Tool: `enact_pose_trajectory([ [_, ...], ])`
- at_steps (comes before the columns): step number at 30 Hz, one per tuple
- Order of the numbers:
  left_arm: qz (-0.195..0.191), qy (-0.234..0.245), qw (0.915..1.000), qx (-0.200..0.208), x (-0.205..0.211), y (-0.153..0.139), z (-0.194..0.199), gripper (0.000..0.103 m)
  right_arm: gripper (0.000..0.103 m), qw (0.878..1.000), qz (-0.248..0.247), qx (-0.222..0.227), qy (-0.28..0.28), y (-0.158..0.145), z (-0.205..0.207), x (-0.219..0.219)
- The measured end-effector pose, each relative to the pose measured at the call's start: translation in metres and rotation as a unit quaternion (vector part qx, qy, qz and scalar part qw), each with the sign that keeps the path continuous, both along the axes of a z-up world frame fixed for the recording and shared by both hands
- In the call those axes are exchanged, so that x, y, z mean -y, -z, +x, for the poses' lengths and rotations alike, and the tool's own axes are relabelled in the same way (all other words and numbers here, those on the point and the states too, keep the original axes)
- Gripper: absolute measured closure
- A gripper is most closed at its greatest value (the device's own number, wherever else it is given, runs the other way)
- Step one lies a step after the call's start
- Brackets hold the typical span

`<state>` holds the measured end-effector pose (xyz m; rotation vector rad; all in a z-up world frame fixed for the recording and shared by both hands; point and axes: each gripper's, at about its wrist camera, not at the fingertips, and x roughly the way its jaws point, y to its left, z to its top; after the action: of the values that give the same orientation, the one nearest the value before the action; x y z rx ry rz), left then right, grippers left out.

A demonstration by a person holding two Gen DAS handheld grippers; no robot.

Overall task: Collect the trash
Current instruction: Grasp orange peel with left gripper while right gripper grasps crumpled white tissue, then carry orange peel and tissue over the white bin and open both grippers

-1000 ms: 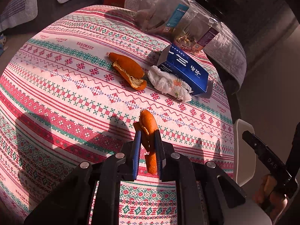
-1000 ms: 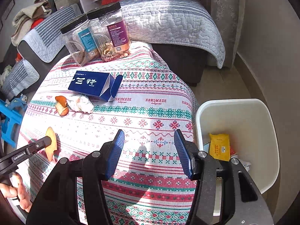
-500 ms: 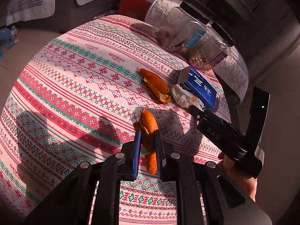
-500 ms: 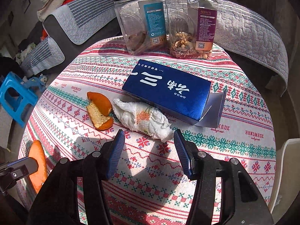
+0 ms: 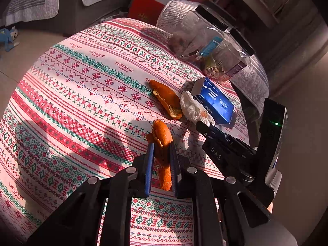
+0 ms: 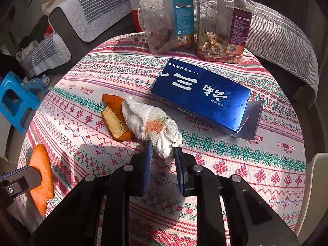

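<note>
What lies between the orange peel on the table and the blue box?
In the right wrist view, the crumpled tissue lies between the orange peel and the blue box; the right gripper grips its near end.

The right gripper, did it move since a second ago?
Yes. The right gripper has gone from the table edge by the bin across toward the blue box, and its jaws have just been closing around the crumpled tissue.

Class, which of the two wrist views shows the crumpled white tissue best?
The right wrist view: the crumpled tissue lies large and central, its near end between the right hand-held gripper fingers. In the left wrist view it is smaller, farther off, partly hidden behind that gripper.
</note>
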<state>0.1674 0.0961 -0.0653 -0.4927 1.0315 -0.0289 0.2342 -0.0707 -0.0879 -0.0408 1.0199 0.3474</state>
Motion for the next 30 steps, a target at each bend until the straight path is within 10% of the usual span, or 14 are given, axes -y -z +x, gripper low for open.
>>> enact_pose_trajectory([
  [14, -0.001, 0.013, 0.9995, 0.028, 0.022, -0.021, -0.01, 0.088, 0.083, 0.999, 0.035, 0.025, 0.015, -0.062, -0.034, 0.031],
  [30, -0.018, 0.098, 0.9928, 0.066, 0.12, -0.041, -0.016, 0.088, 0.082, 0.987, 0.05, 0.067, 0.135, -0.123, -0.081, 0.192],
])
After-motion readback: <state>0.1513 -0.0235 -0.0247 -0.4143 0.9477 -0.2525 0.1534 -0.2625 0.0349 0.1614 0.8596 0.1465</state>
